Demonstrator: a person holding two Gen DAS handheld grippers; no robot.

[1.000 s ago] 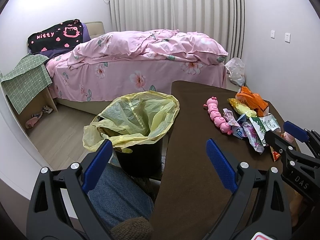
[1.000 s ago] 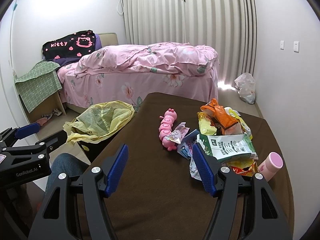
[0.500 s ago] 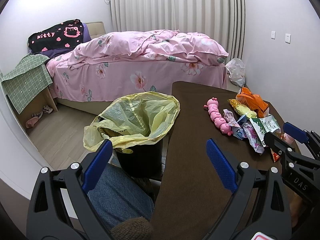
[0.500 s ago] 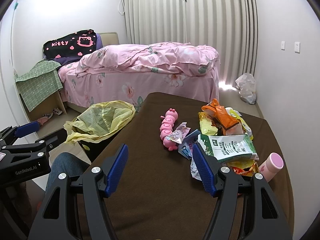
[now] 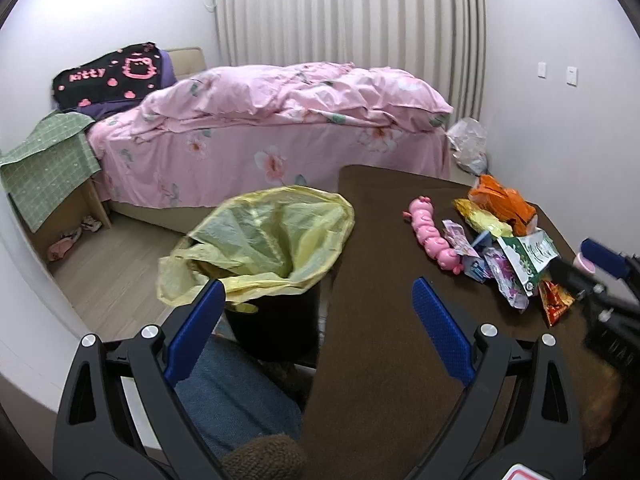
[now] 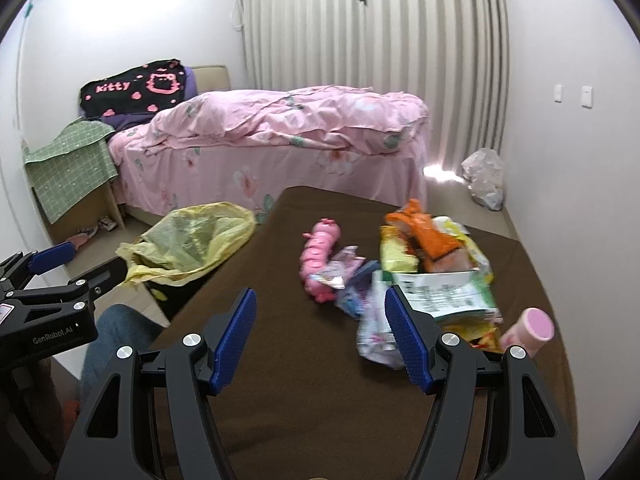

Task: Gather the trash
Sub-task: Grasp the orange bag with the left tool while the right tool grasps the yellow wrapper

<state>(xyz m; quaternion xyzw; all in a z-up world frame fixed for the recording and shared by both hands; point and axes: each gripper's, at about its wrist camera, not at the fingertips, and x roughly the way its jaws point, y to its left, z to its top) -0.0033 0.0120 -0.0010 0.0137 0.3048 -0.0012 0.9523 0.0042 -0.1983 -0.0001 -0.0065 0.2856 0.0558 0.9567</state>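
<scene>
A heap of snack wrappers (image 6: 436, 276) lies on the brown table (image 6: 280, 360), with an orange bag (image 6: 424, 232) on top and a green-and-white packet (image 6: 444, 292) in front. The wrapper heap (image 5: 508, 248) sits at the right in the left wrist view. A black bin with a yellow liner (image 5: 268, 240) stands on the floor left of the table. My right gripper (image 6: 320, 336) is open, just short of a purple wrapper (image 6: 372, 332). My left gripper (image 5: 316, 328) is open and empty over the table's left edge, near the bin.
A pink caterpillar toy (image 6: 320, 256) lies left of the wrappers and a pink cup (image 6: 528, 328) at their right. A bed with pink bedding (image 5: 280, 132) fills the back. A white bag (image 6: 484, 176) sits on the floor. A person's denim knee (image 5: 236, 404) is below the bin.
My right gripper has moved forward and rightward toward the wrapper heap; the view is blurred from motion. The left gripper has barely shifted.
</scene>
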